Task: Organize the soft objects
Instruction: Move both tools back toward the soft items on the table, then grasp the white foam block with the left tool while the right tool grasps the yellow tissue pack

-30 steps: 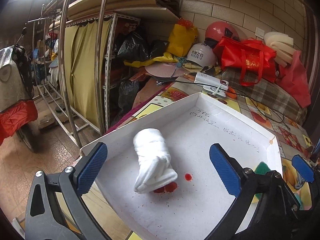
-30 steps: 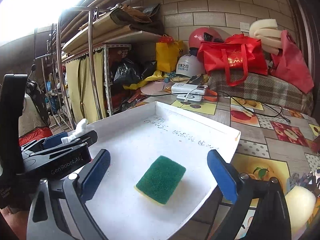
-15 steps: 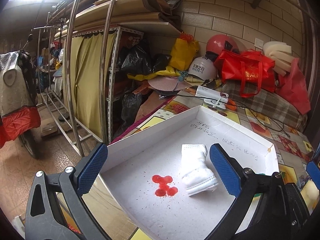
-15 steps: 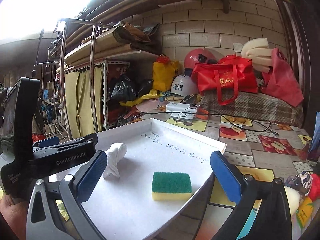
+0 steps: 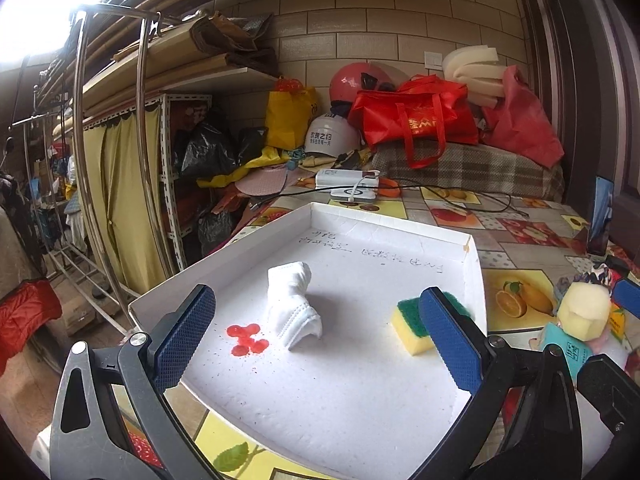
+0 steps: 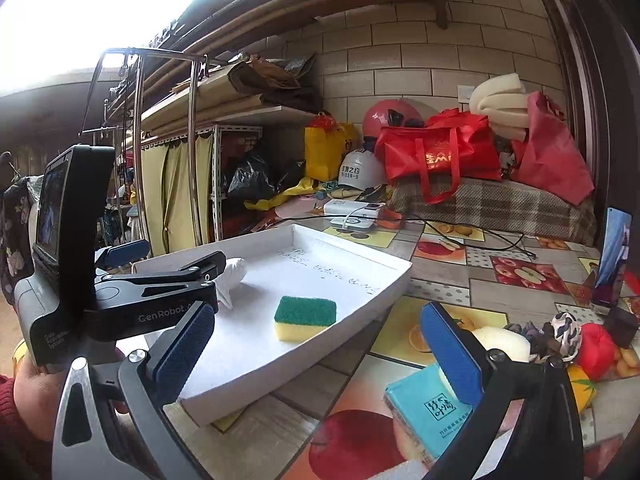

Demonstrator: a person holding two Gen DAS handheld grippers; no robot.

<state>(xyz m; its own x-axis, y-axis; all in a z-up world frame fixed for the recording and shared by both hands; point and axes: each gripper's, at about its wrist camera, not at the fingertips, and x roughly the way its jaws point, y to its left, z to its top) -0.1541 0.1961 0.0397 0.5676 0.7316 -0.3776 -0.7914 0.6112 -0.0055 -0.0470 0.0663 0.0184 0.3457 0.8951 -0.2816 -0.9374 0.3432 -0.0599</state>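
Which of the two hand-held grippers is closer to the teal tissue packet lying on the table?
Right. The right gripper hangs just above the teal tissue packet, which lies by its right finger. The left gripper hovers over the white tray, beside the packet.

We see a rolled white cloth (image 5: pixel 294 304) lying in the white tray (image 5: pixel 384 222) (near red stains). A green-topped yellow sponge (image 5: pixel 416 322) sits flat, apart to its right.

Each tool (image 5: pixel 316 338) has black arms, blue textured pads (image 5: pixel 184 338) and silver screws.
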